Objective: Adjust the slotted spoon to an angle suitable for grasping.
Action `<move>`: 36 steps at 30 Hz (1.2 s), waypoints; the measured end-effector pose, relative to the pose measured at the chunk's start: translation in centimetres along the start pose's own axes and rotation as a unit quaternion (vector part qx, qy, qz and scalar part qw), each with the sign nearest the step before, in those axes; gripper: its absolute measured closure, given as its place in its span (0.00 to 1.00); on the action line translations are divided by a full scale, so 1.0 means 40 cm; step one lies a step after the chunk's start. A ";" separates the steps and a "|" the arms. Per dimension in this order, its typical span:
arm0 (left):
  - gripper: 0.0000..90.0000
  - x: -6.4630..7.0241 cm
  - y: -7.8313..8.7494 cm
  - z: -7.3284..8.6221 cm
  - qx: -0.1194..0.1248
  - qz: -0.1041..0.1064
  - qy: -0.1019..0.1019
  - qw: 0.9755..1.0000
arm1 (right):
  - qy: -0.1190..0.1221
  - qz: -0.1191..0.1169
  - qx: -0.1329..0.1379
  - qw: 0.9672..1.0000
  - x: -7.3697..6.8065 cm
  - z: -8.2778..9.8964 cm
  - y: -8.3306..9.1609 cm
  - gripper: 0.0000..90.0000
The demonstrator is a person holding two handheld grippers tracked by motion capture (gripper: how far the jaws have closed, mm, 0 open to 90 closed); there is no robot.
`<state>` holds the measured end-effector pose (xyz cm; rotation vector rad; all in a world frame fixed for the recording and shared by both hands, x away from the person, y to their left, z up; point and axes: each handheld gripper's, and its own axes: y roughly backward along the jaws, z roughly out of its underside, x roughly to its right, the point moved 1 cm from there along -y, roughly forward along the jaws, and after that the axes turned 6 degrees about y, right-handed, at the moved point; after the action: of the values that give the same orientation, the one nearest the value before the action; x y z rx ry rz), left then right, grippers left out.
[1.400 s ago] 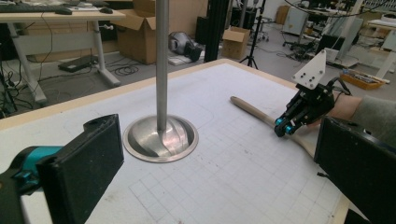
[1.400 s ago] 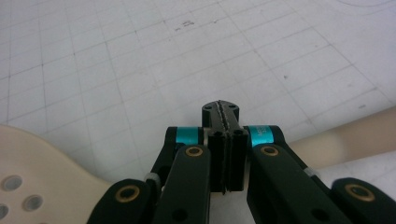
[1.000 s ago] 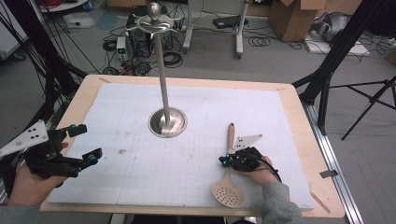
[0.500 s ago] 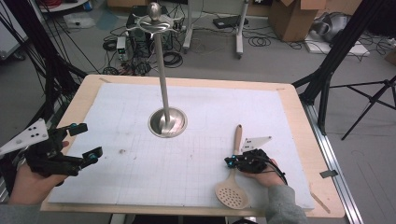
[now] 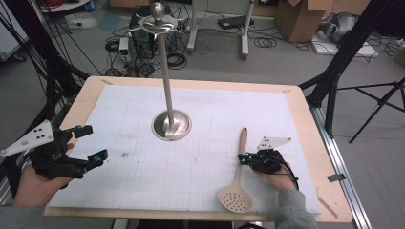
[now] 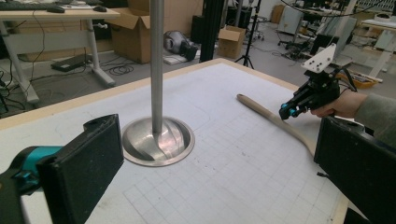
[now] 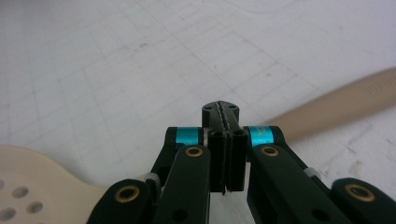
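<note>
The skimmer [image 5: 236, 183] lies flat on the white gridded mat [image 5: 191, 157] that covers the counter [image 5: 305, 119], on the person's right side. Its round, holed head sits near the front edge of the mat, and its long handle runs away from the person toward the middle of the counter, tilted slightly to the right. The right tongs [image 5: 242, 159] sit low just beside the handle, about halfway along it, held in the right hand [image 5: 277, 179]. In the right gripper view the right tongs are pressed together, pad against pad, with nothing between them; the tan handle passes under and behind the tips, and the holed head shows at the lower left. Whether the tips touch the handle cannot be told. The left tongs [image 5: 91, 143] are at the left edge of the mat, well apart from the skimmer, held in the left hand [image 5: 36, 183]. Their jaws are spread wide and empty, as the left gripper view shows, pointing across the counter toward the stand [image 5: 171, 125]. The stand's round metal base rests near the mat's middle, with its pole rising upright to a knob and curved hooks at the top.
</note>
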<state>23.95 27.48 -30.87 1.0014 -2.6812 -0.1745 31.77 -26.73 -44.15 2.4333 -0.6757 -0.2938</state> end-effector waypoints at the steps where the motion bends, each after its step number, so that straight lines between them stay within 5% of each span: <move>1: 0.02 0.000 0.000 -0.001 0.001 0.001 0.000 1.000 | -0.002 0.002 -0.002 1.000 0.002 0.003 0.000 1.00; 13: 0.02 0.000 -0.003 0.002 -0.001 0.000 0.000 1.000 | -0.020 0.026 -0.017 0.999 0.022 0.026 0.008 1.00; 36: 0.02 -0.001 0.024 0.013 -0.004 -0.014 0.002 1.000 | 0.019 -0.015 -0.013 1.000 -0.001 -0.032 -0.086 1.00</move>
<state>23.23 28.25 -31.19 1.0375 -2.6620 -0.1895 33.56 -23.68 -45.18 2.4186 -0.6165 -0.2670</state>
